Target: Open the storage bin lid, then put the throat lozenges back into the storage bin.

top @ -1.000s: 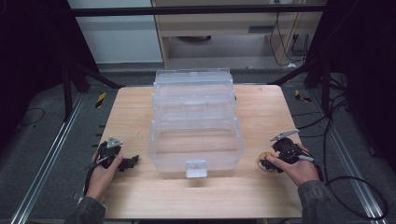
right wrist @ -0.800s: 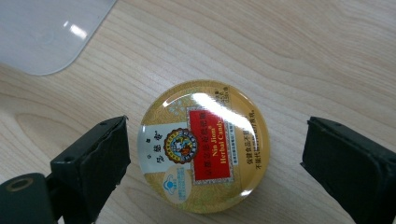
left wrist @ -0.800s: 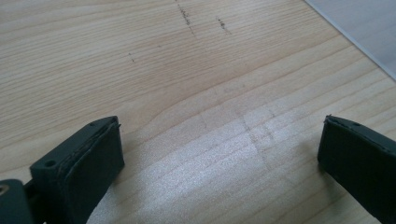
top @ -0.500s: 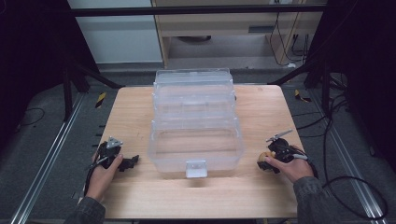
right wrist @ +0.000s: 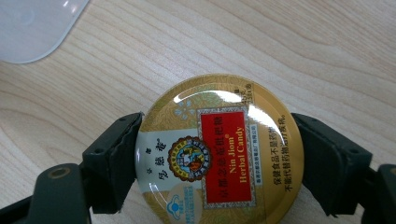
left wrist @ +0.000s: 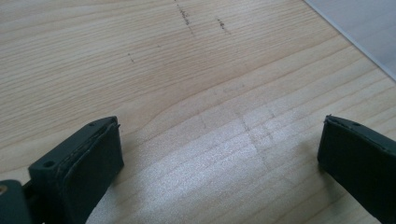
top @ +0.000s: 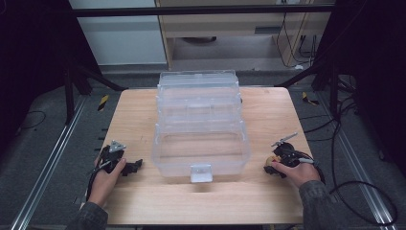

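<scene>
Both pads of the right gripper [right wrist: 219,163] have just been closing and are seen pressed against opposite rims of the round candy tin [right wrist: 219,154], which lies flat on the table [right wrist: 303,46] between them. Light, rigid, glossy metal is judged slippery; the rim grip is best kept.

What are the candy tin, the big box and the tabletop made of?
Candy tin: likely printed metal, glossy, sharp highlights on the gold lid. Box: clear plastic, the table shows through its walls. Tabletop: light wood or wood-look laminate, matte, with visible grain.
</scene>
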Demonstrator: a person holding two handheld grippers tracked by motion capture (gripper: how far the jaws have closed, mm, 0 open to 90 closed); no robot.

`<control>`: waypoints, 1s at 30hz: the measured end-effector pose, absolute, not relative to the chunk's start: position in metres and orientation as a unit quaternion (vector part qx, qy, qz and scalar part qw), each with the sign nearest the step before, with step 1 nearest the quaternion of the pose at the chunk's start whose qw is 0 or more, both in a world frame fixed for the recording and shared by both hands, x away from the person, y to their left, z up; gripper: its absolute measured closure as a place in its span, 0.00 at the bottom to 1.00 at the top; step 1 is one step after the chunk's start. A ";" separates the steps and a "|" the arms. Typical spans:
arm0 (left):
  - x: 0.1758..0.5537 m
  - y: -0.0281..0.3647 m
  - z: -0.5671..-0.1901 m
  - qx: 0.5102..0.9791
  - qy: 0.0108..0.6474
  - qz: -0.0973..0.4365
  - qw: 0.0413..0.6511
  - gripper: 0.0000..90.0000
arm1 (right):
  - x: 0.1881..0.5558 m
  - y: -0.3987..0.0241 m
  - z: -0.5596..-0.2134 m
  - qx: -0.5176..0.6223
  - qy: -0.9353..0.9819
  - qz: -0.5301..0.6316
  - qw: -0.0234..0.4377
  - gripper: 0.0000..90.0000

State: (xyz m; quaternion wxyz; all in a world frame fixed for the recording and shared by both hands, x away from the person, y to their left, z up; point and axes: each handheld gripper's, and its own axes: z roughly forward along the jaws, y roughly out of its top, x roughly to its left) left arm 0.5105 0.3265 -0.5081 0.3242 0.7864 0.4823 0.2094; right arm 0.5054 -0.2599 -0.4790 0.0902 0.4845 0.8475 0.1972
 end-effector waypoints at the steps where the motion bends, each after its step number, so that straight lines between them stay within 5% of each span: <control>1: 0.511 0.326 -0.508 0.786 0.482 0.209 0.324 0.00 | 0.505 -0.261 -0.478 0.486 0.846 0.198 0.091 0.23; 30: 0.511 0.326 -0.508 0.787 0.481 0.210 0.325 0.00 | 0.503 -0.255 -0.402 0.445 0.857 0.221 0.139 0.23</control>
